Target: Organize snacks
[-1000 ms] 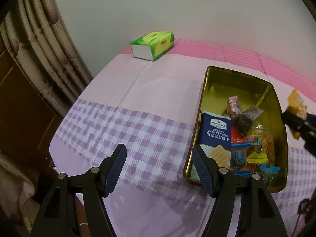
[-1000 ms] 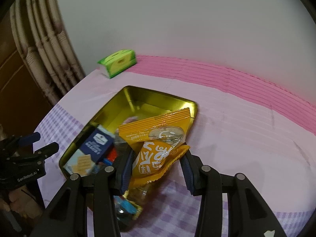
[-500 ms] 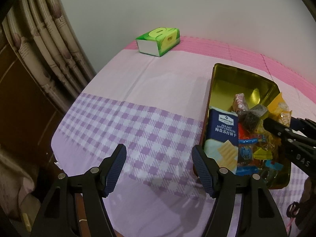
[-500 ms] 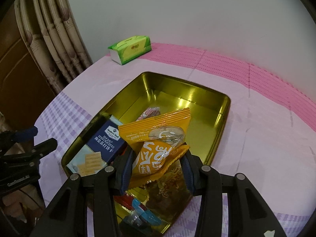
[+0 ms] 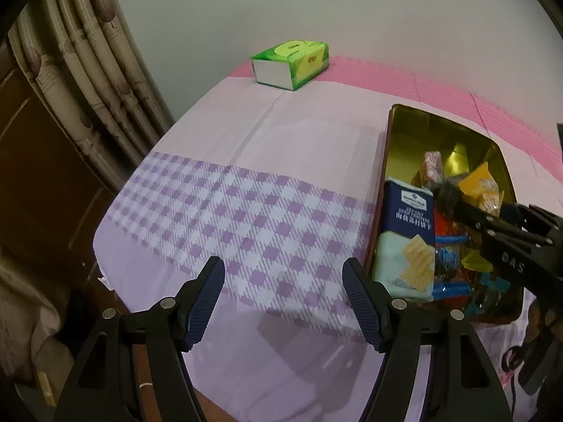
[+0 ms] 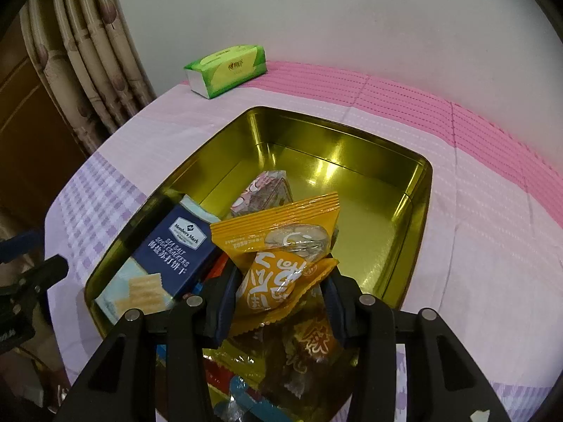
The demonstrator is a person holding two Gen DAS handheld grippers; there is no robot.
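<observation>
Jaws gripping orange packet (image 6: 281, 267), "Member's Mark" box (image 6: 176, 249)

- The left claw (image 5: 283, 302) has black plastic arms with triangular cut-outs, round silver screws at the joints and dark blue ribbed pads (image 5: 206, 302).
- The right claw (image 6: 279, 302) is the same build; white letters mark its black side.

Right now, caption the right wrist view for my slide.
Right gripper holds an orange snack packet over the gold tin, beside a blue cracker box.
</observation>
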